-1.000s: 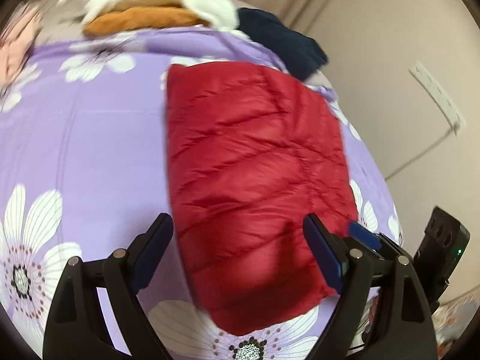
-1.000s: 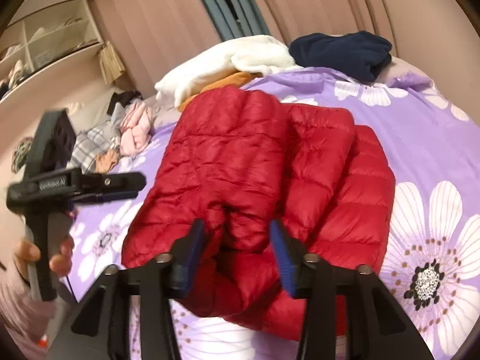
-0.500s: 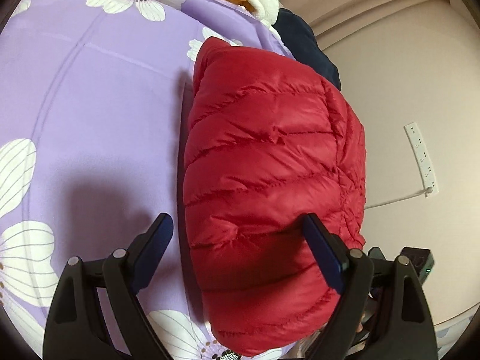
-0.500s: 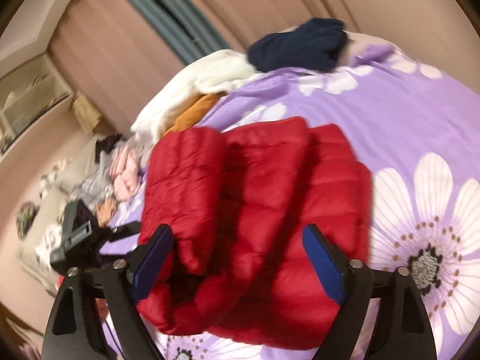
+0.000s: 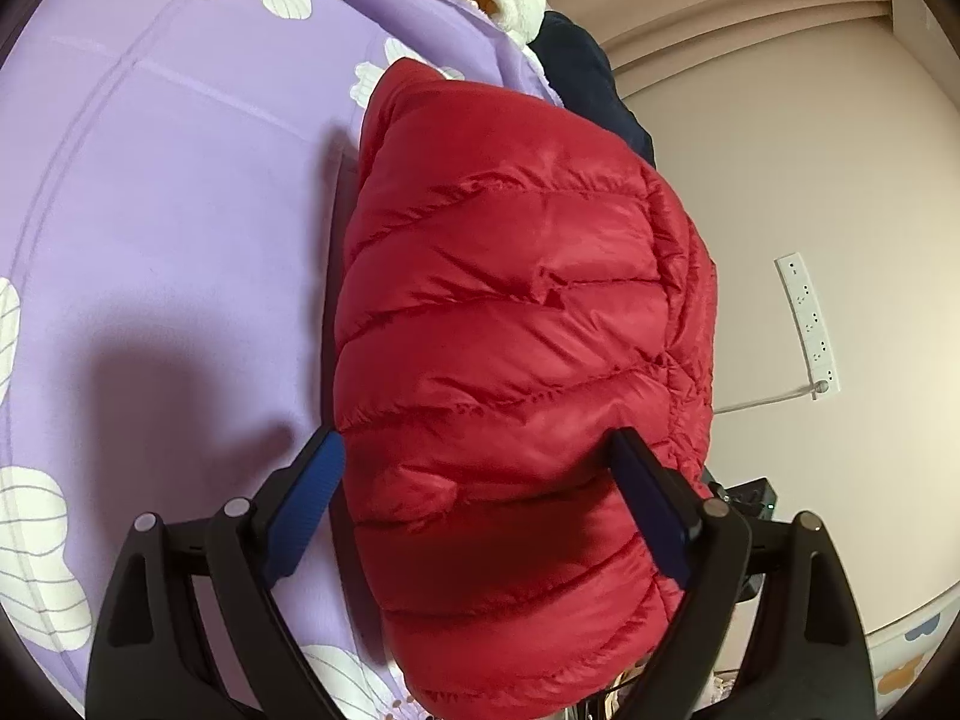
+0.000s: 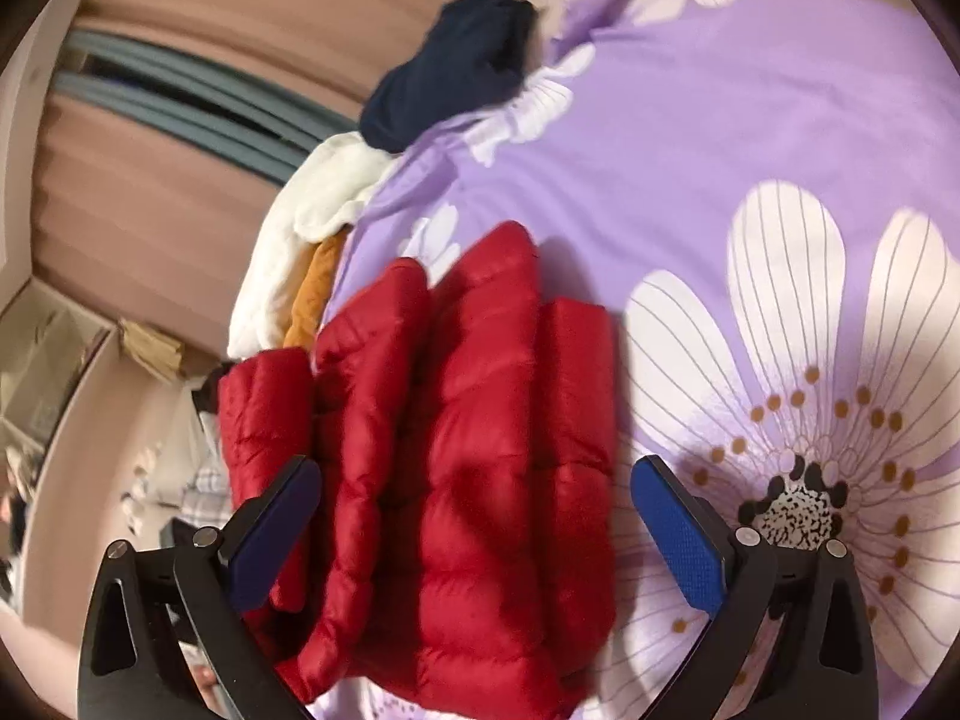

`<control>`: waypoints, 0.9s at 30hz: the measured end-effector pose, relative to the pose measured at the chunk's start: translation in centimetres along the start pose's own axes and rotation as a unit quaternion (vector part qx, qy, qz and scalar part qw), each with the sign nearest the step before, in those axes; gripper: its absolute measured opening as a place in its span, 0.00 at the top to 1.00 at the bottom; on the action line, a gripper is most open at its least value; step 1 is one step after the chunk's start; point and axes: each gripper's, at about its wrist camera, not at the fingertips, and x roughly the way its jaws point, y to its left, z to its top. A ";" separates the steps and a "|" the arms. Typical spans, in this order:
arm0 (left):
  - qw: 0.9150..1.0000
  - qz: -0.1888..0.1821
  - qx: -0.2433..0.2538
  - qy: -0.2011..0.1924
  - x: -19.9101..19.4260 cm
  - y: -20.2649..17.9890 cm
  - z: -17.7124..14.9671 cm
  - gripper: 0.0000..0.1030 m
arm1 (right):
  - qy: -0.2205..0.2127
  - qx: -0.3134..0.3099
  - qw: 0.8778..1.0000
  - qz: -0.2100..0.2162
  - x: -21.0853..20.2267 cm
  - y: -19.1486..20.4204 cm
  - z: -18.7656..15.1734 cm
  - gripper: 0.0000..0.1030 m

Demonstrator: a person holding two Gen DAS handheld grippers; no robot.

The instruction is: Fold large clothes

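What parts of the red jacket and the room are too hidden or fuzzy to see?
- Jacket: near end cut off by the bottom edge, left view; underside hidden against the bedspread.
- Shelves: blurred, right view.
- Navy garment: mostly behind the jacket, left view.
- Orange garment: mostly under the white one, right view.

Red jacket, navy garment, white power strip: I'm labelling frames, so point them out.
red jacket [image 5: 516, 324], left wrist view, quilted top panel
navy garment [image 6: 456, 78], right wrist view, middle
white power strip [image 5: 810, 324], left wrist view, middle
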 end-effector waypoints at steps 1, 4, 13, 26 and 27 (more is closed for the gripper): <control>1.000 0.001 -0.002 0.000 0.1 0.1 0.1 0.11 | 0.002 0.004 1.000 0.000 0.0 -0.3 0.0 0.01; 1.000 -0.004 -0.006 0.003 0.5 0.3 0.2 0.10 | 0.008 0.020 1.000 0.002 0.5 -1.1 0.1 0.01; 1.000 -0.010 -0.014 0.016 2.4 0.2 0.4 0.03 | 0.040 0.071 0.995 0.059 2.8 -2.3 0.4 0.01; 0.999 0.006 0.003 0.035 4.4 -1.2 1.2 0.00 | 0.078 0.074 0.992 0.064 5.6 -0.5 0.5 0.00; 0.999 0.008 0.005 0.035 4.5 -1.2 1.2 0.00 | 0.082 0.069 0.992 0.060 5.9 -0.2 0.5 0.00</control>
